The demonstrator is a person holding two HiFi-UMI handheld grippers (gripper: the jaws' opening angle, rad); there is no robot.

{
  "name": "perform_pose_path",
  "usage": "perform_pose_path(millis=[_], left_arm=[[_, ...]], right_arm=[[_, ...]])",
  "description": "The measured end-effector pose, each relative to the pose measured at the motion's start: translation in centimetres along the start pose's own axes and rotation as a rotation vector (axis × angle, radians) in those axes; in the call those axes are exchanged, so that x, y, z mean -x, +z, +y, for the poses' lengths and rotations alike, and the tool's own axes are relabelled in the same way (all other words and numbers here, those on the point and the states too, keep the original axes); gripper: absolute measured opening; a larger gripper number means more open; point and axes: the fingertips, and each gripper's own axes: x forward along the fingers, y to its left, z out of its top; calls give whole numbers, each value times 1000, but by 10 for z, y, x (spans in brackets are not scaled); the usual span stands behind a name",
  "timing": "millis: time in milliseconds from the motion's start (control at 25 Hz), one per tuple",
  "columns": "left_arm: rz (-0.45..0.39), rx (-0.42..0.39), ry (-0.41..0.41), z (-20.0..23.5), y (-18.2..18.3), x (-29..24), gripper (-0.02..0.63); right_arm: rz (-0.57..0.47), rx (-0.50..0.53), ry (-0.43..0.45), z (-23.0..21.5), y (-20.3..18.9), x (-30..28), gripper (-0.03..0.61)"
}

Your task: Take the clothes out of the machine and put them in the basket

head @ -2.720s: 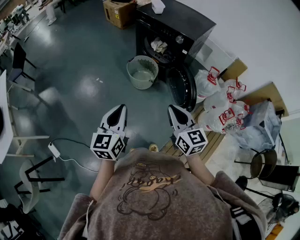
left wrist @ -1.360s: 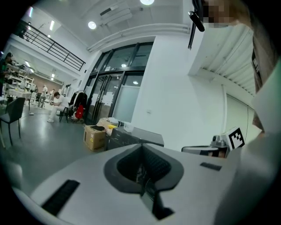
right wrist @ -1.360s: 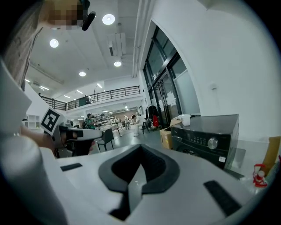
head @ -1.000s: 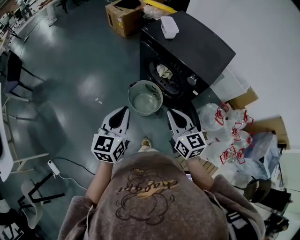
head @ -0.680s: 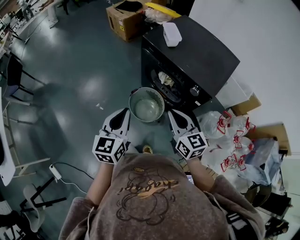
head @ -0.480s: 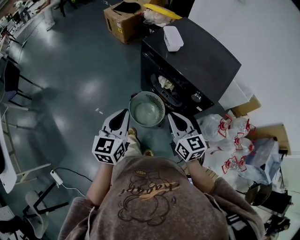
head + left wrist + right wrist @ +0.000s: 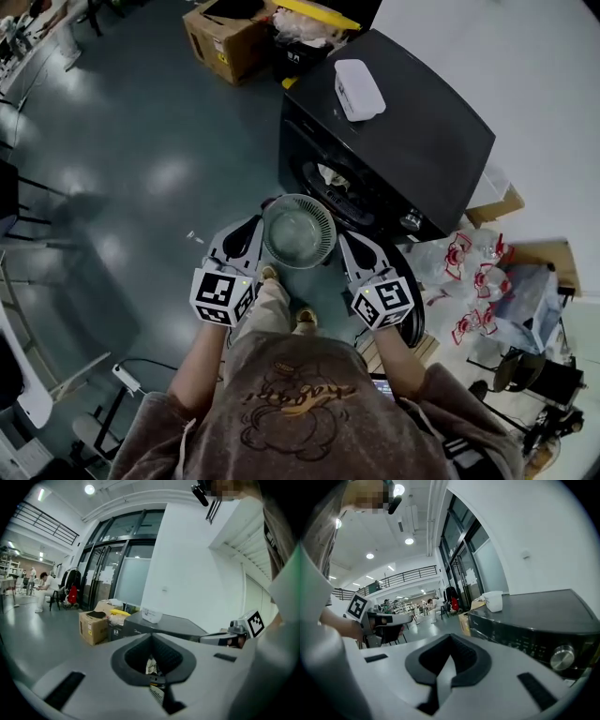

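Head view: the left tongs and right tongs are held out low, and the round basket is seen between them on the floor, right in front of the black machine. Both tongs are clamped shut and nothing is gripped in either. The clothes are bunched up inside the machine's open drum, pale fabric spotted at the mouth. A white box is parked on top of the machine, and a cardboard box is seen beyond it.
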Motion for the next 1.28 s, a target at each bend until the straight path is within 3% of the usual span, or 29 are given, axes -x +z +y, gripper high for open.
perform_pose_path(millis=[200, 400, 800, 1000, 1280], left_arm=[[11, -17, -75, 34, -10, -60, 8], [8, -30, -134, 66, -44, -119, 8], [-21, -13, -209, 64, -142, -204, 8], [-65, 55, -240, 62, -193, -249, 8], [-87, 24, -281, 49, -285, -285, 8]], right_arm=[[4, 3, -55, -24, -9, -51, -5], [-17, 17, -125, -59, -35, -97, -5], [-49, 3, -219, -132, -135, -122, -5], [-81, 24, -222, -168, -193, -143, -5], [-128, 57, -240, -212, -283, -160, -5]])
